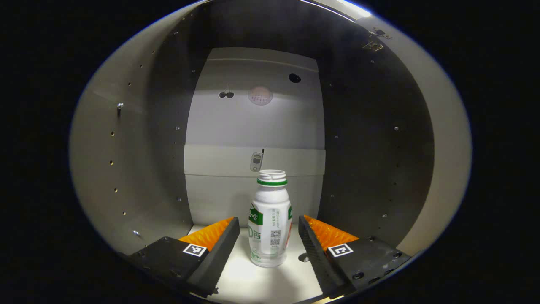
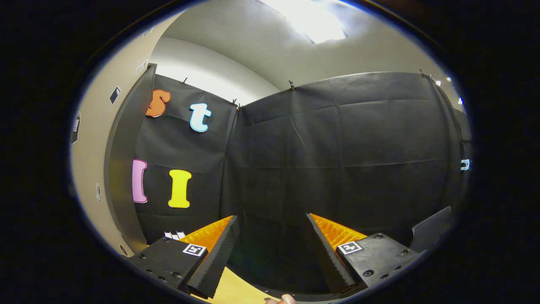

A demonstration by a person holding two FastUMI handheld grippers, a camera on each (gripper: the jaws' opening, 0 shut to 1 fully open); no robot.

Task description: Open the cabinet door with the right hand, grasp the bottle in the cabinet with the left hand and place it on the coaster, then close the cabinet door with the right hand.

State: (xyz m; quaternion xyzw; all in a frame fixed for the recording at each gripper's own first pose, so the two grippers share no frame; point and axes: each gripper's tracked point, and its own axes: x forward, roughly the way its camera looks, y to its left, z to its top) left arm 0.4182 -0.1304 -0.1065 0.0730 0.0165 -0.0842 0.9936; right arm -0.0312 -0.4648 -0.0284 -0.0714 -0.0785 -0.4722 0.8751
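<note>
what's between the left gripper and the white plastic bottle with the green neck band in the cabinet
Nothing visible. In the left gripper view the left gripper is open inside the cabinet, and the white plastic bottle with the green neck band stands upright on the pale shelf between its fingers, with a gap on each side.

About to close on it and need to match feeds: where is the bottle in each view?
Left gripper view: bottle low centre, upright on the cabinet floor, between the open left gripper, untouched.
Right gripper view: open right gripper faces the black cloth wall.
Shared landmark: the cabinet; the pale panel at that view's left edge is probably its door.
</note>
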